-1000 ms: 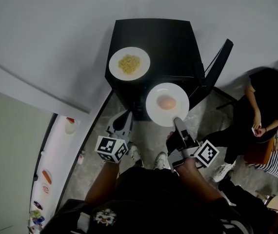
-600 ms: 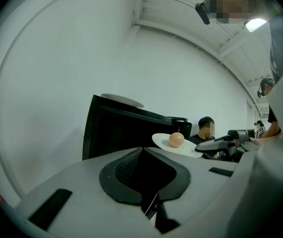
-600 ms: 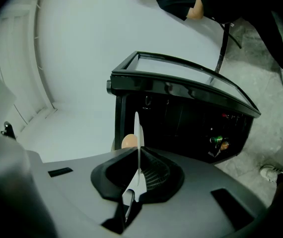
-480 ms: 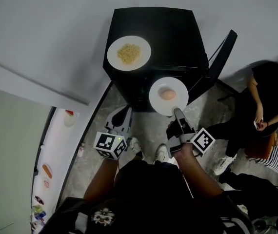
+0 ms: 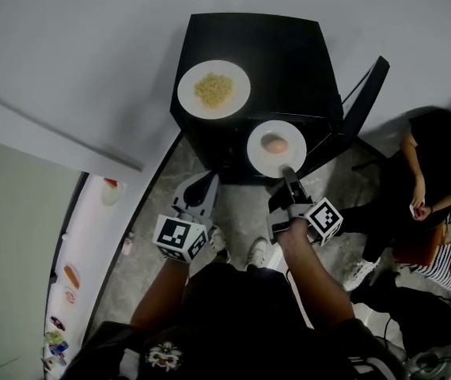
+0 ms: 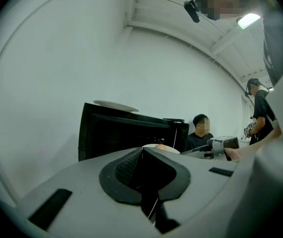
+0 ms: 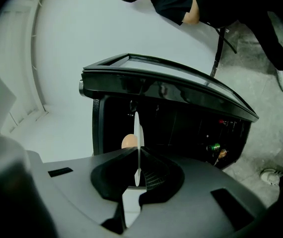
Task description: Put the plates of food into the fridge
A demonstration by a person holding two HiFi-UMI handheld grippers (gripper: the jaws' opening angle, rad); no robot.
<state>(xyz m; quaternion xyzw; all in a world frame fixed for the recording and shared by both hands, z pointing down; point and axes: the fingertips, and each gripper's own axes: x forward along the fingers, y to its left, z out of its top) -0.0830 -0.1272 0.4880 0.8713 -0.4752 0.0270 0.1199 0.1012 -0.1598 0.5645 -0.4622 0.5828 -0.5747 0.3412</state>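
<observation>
- My right gripper (image 5: 289,174) is clamping the bun plate (image 5: 262,155) by its rim, holding it before the open fridge (image 5: 289,62).
- My left gripper (image 5: 207,184) is hanging closed, empty.
- The noodle plate (image 5: 191,95) is sitting atop the fridge.

Grey left tool (image 5: 208,183), right tool (image 5: 289,172), marker cubes (image 5: 180,238), black shirt (image 5: 241,307)

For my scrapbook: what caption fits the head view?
The right gripper holds a plate of food by its rim at the cabinet; a noodle plate sits on top.
</observation>
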